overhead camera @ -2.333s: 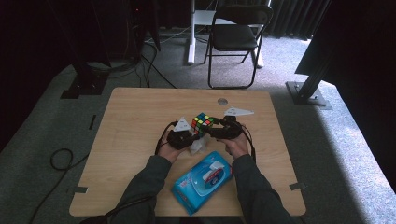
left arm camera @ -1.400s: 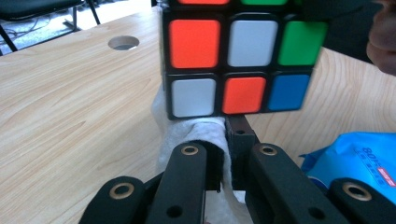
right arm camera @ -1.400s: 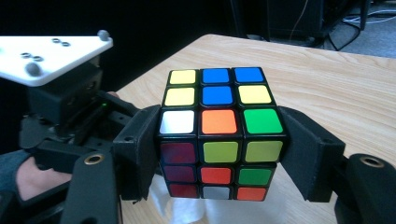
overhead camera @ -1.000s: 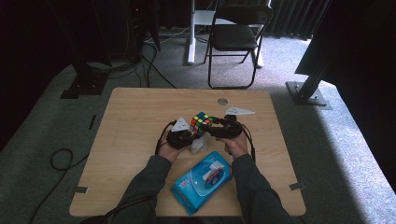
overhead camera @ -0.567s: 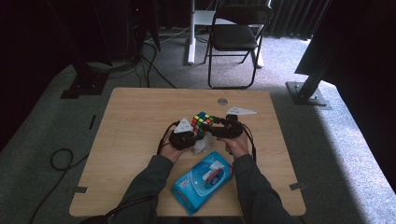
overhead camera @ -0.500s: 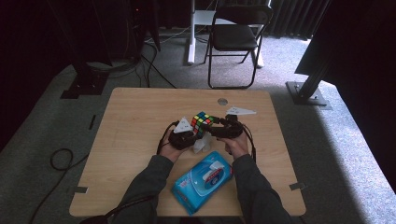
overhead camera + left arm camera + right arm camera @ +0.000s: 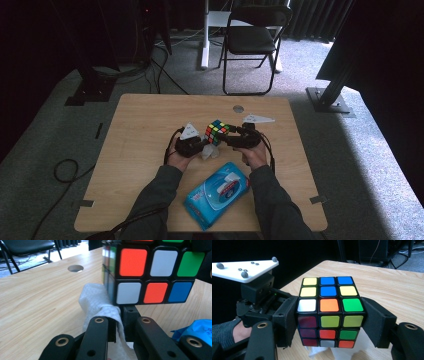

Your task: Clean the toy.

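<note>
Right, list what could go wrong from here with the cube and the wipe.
1. The scrambled multicoloured puzzle cube hangs above the table, clamped only by the right gripper on two side faces; a firm rub could twist or slip it out.
2. The left gripper pinches just a fold of the white textured wipe, which may pull free.
3. A dropped cube could land on the blue wipes pack below.

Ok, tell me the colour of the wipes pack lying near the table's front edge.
Blue wipes pack with a white lid, clearest in the high view.
</note>
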`<move>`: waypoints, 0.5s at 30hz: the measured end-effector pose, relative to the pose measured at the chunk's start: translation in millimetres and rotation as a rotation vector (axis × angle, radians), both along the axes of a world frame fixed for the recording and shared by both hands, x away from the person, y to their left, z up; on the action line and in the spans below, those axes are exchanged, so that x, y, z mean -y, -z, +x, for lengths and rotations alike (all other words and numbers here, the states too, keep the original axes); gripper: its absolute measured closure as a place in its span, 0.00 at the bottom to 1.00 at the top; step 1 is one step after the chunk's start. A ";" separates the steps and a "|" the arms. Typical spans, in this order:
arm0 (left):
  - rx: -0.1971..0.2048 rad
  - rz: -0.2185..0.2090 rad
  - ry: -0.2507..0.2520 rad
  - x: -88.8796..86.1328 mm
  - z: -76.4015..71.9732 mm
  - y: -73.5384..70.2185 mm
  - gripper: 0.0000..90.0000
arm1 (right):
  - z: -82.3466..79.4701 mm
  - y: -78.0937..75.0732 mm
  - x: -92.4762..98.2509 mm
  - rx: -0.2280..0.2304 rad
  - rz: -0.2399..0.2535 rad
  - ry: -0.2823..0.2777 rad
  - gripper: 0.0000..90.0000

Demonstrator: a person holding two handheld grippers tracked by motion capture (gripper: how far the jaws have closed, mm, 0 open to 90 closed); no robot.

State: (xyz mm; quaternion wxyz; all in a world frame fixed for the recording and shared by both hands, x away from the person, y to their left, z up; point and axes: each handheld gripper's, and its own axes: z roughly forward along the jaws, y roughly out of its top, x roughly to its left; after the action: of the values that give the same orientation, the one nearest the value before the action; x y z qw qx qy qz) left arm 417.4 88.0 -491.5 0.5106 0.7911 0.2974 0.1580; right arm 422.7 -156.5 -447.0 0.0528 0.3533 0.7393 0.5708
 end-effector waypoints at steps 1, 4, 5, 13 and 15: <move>0.000 0.003 -0.002 -1.2 0.0 -0.5 0.94 | 0.2 0.2 0.7 0.001 -0.002 0.001 0.38; 0.001 0.011 -0.010 -3.7 -0.4 -0.8 0.94 | 0.7 0.9 2.6 0.002 -0.009 0.010 0.38; 0.001 0.015 -0.015 -4.6 -0.5 -0.8 0.94 | 0.8 1.2 3.0 0.002 -0.014 0.012 0.38; -0.006 0.041 -0.038 -11.9 -0.8 -2.1 0.94 | 0.4 4.7 5.8 0.005 -0.035 0.030 0.38; -0.005 0.041 -0.040 -13.4 -1.2 -2.9 0.94 | 0.1 5.9 6.3 0.005 -0.048 0.037 0.38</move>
State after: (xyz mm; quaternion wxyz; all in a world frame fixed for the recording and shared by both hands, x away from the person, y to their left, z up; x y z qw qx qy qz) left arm 416.2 101.4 -488.6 0.4902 0.7958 0.3111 0.1721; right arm 422.9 -162.8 -452.9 0.0737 0.3639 0.7460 0.5528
